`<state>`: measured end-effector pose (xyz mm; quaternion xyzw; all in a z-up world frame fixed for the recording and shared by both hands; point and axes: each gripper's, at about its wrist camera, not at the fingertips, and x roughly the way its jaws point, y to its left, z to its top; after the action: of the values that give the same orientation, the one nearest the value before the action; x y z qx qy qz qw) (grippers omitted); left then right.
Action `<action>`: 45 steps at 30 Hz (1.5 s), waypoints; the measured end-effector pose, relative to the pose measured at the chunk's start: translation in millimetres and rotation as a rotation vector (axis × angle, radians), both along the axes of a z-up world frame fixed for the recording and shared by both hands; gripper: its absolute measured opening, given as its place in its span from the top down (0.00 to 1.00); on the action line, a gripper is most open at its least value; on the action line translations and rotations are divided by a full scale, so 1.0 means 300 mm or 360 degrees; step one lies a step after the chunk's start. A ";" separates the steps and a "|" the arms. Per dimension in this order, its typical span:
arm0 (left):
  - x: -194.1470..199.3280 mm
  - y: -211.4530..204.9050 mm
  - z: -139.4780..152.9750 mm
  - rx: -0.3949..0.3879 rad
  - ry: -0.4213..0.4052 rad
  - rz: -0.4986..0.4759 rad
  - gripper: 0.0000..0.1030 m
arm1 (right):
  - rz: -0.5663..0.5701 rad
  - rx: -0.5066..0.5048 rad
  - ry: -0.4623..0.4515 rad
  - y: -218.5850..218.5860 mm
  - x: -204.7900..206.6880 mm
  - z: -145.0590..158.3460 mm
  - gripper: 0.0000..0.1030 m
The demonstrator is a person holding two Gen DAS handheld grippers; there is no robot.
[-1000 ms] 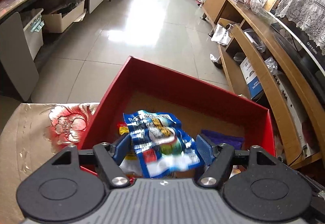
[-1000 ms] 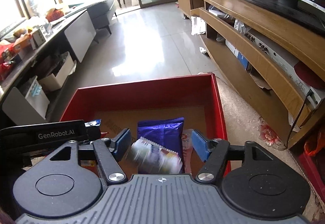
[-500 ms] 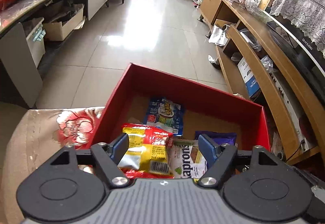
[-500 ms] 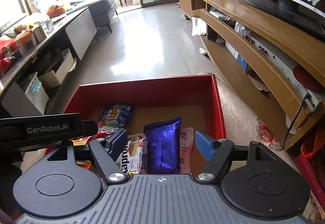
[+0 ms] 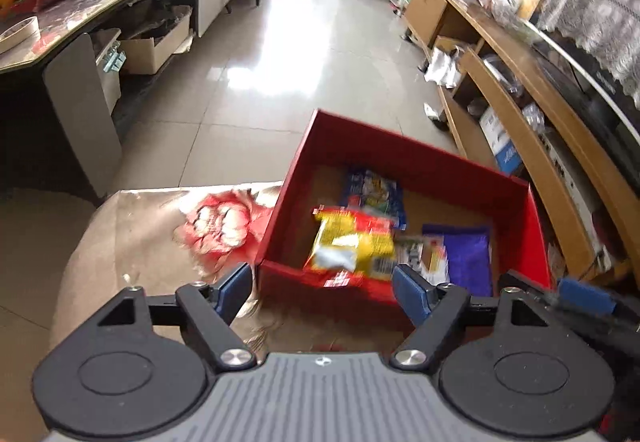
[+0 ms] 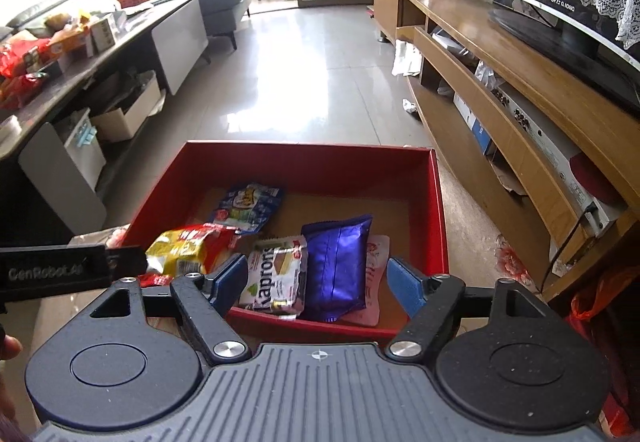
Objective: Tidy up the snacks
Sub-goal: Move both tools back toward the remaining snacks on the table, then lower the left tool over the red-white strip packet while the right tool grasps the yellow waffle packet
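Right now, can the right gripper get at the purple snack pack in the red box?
Probably yes. The right gripper is open and empty, the purple pack lies on top in the open red box, nothing covering it.

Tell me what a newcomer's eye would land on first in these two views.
The red box on the floral-cloth table grabs attention first, dead centre ahead of both claws. Inside it lie bright snack packs: a shiny purple packet toward the right, a white Kaprons pack beside it, a yellow-and-red bag at the left and a blue pack farther back. Both claws stand open and empty at the box's near edge.
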<state>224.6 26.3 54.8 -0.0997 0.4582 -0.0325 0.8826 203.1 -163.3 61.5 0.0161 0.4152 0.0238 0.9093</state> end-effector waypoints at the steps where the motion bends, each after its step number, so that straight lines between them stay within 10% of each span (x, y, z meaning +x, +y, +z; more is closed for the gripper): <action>1: -0.011 0.004 -0.006 0.0013 0.0010 -0.0034 0.28 | 0.0002 -0.0006 0.0002 0.000 -0.007 0.003 0.20; 24: -0.075 0.048 -0.203 0.0193 0.0162 -0.0868 0.27 | 0.0230 0.0006 0.0328 0.063 -0.225 -0.087 0.18; 38: -0.105 0.038 -0.300 0.0186 0.0270 -0.1045 0.19 | 0.0254 0.0036 0.0389 0.077 -0.221 -0.123 0.18; 45: -0.250 -0.012 -0.315 0.0401 0.0245 -0.1014 0.20 | 0.0253 0.0061 0.0374 0.065 -0.240 -0.105 0.18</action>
<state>149.5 22.8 -39.7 0.1559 0.5320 -0.2420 0.7963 131.0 -143.9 30.1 0.0032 0.5182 0.1016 0.8492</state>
